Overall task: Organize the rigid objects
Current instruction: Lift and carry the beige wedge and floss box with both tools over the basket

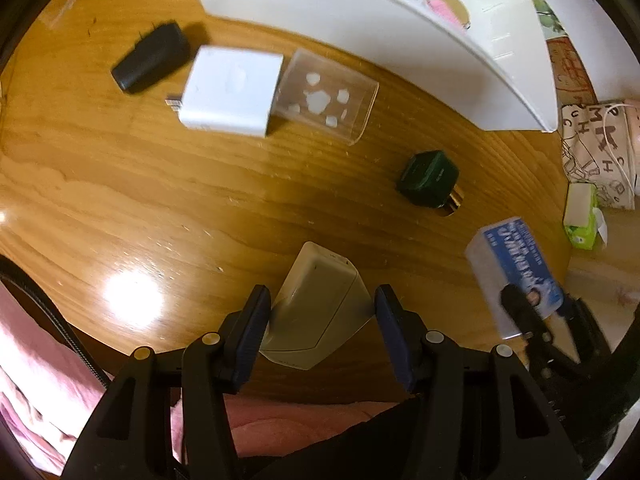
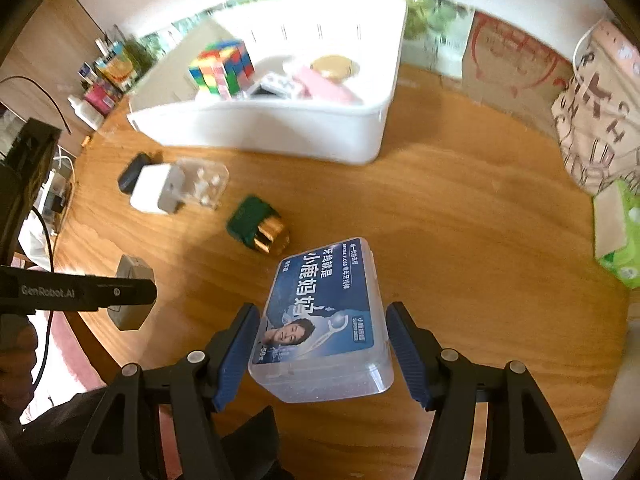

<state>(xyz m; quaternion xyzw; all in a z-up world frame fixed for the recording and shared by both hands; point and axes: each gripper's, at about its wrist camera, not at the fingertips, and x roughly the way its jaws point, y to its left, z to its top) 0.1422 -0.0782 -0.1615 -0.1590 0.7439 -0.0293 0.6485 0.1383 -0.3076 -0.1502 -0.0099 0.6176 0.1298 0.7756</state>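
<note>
You have a load in each hand: your left hand-held gripper (image 1: 322, 322) is clamped on the grey charger (image 1: 318, 308), its pads pressing both sides, and your right hand-held gripper (image 2: 320, 350) has the floss box (image 2: 322, 320) between its fingers — jaws fairly wide, the left pad touching the box wall, the right pad looking just apart from it, though the box appears to be off the counter (image 2: 460, 240), so I judge it gripped, only lightly. Both loads sit right at the fingertips, tilted a little. The bin (image 2: 280, 128) lies well ahead of both grippers, already holding a cube (image 2: 222, 66) and a few flat items. The step in hand looks like the carry to that bin, so raise each load enough to clear the near wall before you move forward, and keep both grippers pointing down so neither load swings. Firm up the right grip first if the box feels loose; its smooth plastic could slide between the pads. Ahead of your left gripper lie a white adapter (image 1: 232, 90), a clear case (image 1: 328, 98) touching it and a black plug (image 1: 152, 58) beyond; a green block (image 1: 428, 178) sits ahead and to the right. Pass above these rather than between them. Release over a bare patch of the bin floor, one hand at a time — the two grippers are near each other.
</note>
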